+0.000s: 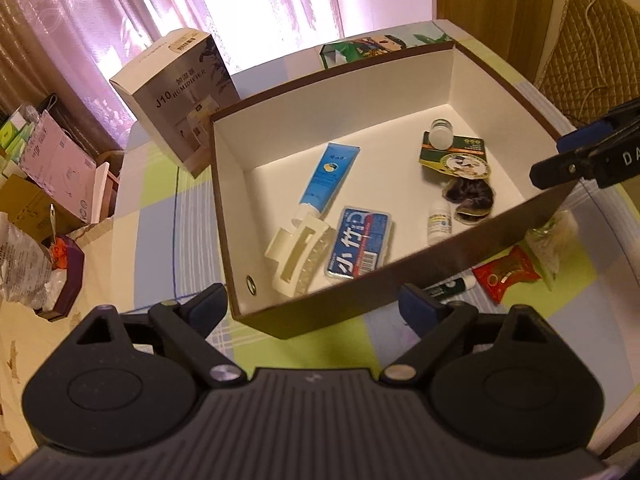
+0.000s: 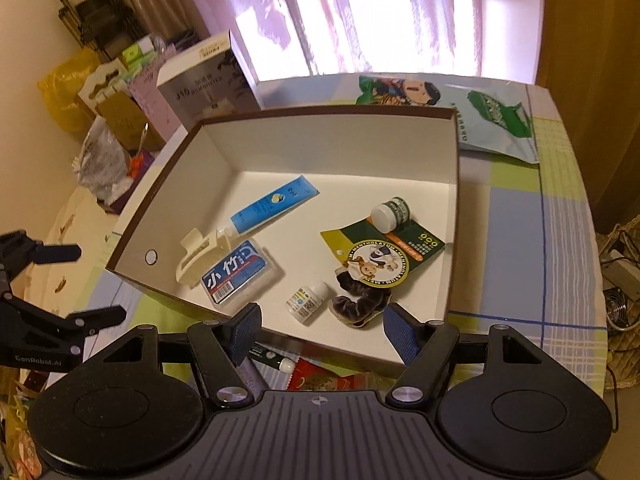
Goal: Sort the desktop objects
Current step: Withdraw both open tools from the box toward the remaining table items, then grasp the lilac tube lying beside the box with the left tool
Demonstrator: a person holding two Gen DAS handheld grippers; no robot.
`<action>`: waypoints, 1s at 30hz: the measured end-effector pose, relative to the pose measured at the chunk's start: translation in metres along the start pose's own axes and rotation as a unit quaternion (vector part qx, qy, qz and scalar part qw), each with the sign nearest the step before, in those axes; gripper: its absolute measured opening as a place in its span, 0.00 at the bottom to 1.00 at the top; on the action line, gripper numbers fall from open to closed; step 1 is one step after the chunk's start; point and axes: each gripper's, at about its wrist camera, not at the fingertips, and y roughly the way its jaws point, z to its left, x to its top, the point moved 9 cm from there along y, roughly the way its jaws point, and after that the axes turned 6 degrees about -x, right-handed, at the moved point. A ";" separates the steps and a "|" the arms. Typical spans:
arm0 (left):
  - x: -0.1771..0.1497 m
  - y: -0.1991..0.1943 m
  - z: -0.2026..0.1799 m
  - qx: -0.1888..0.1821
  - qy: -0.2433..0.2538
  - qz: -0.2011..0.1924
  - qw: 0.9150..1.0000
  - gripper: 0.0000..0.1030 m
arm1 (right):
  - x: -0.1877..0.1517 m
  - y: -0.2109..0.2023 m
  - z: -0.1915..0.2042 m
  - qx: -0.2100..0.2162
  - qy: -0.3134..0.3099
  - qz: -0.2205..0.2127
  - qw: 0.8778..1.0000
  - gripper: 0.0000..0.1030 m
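Observation:
A brown box with white inside point(image 1: 400, 80) point(image 2: 320, 148) stands on the checked tablecloth. In it lie a blue tube point(image 1: 328, 176) point(image 2: 272, 204), a cream hair clip point(image 1: 294, 252) point(image 2: 196, 256), a blue case point(image 1: 360, 246) point(image 2: 240, 272), a small white bottle point(image 1: 439, 224) point(image 2: 306, 300), a dark scrunchie point(image 1: 468, 198) point(image 2: 360, 306), a green card point(image 1: 456, 158) point(image 2: 384, 256) and a small jar point(image 1: 440, 132) point(image 2: 390, 212). My left gripper point(image 1: 316, 306) is open and empty before the box's near wall. My right gripper point(image 2: 320, 334) is open and empty at the box's near edge.
A red packet point(image 1: 506, 276) point(image 2: 316, 376), a green lip balm stick point(image 1: 452, 284) point(image 2: 272, 356) and a clear bag point(image 1: 554, 236) lie outside the box. A humidifier carton point(image 1: 180, 96) point(image 2: 208, 80) stands behind it. A printed pouch point(image 2: 480, 116) lies at the back. Clutter point(image 1: 40, 208) sits left.

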 end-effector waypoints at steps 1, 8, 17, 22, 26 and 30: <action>-0.003 -0.001 -0.002 -0.002 0.002 -0.002 1.000 0.88 | -0.002 -0.003 -0.001 0.003 0.000 -0.007 1.000 0.72; -0.036 0.003 -0.009 -0.033 -0.009 0.003 0.999 0.88 | -0.029 -0.025 -0.007 0.007 -0.024 -0.050 0.998 0.72; -0.071 0.008 -0.037 -0.079 0.007 -0.012 0.997 0.86 | -0.086 -0.022 -0.026 -0.007 -0.018 -0.032 0.999 0.72; -0.087 0.013 -0.063 -0.105 0.034 -0.015 0.994 0.85 | -0.113 -0.011 -0.038 -0.021 0.018 -0.016 1.000 0.72; -0.094 0.022 -0.075 -0.112 0.068 -0.018 0.991 0.81 | -0.130 -0.007 -0.051 -0.030 0.039 -0.001 0.999 0.72; -0.097 0.031 -0.086 -0.124 0.109 -0.019 0.986 0.78 | -0.140 -0.005 -0.066 -0.035 0.061 0.011 0.997 0.72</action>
